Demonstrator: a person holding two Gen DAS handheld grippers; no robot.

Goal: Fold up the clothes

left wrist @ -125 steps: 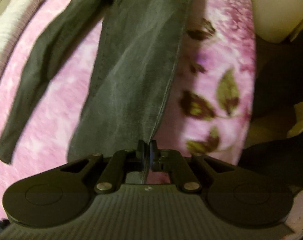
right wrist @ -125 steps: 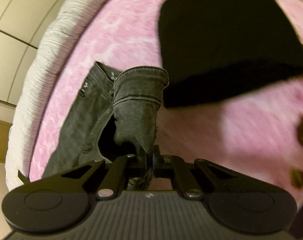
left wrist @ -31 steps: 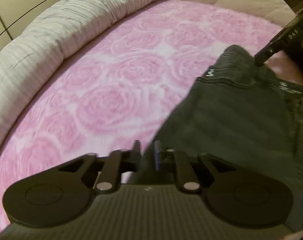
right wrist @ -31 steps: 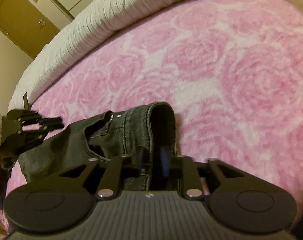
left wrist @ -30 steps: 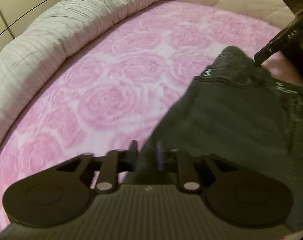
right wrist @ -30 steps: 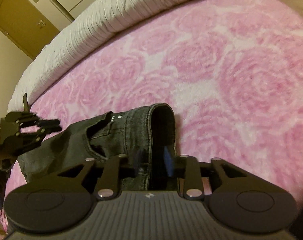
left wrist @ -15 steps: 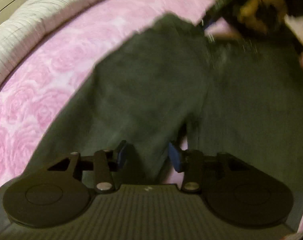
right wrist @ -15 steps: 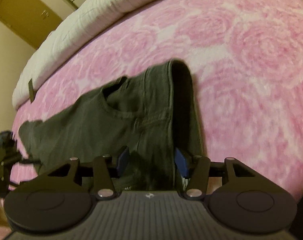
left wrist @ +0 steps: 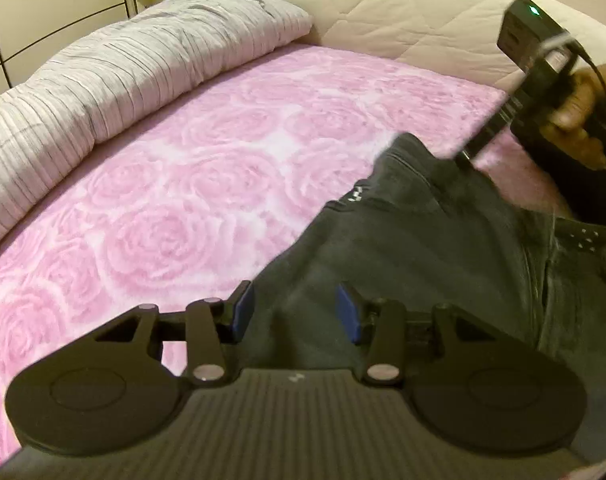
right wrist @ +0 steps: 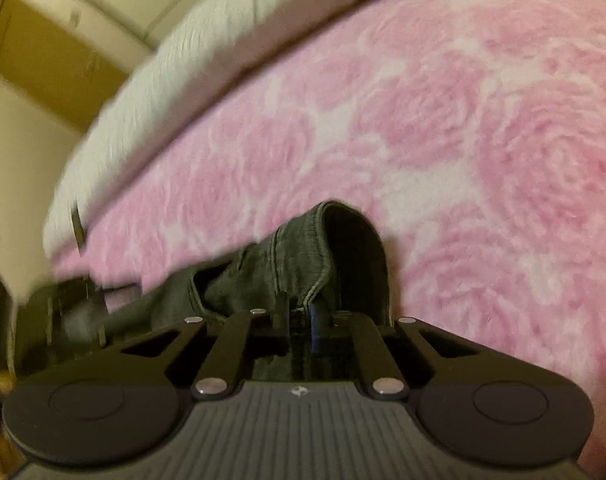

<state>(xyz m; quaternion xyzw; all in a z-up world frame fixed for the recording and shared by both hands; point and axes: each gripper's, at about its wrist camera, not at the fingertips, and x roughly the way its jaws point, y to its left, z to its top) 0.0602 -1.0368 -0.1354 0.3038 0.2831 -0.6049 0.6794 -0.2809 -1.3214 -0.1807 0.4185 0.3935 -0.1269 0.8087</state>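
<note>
Jeans (left wrist: 415, 248) on blanket (left wrist: 191, 200): right gripper (right wrist: 301, 322) pinches waistband; left gripper (left wrist: 295, 312) gapes wide over denim. Lifting one-handed would likely sag and skew the fold.

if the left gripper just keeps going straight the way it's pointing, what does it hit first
Most likely the dark jeans: the left gripper is open, and denim already fills the gap between its fingers and runs ahead. The pink rose blanket lies just left of that line. Depth is hard to judge.
</note>
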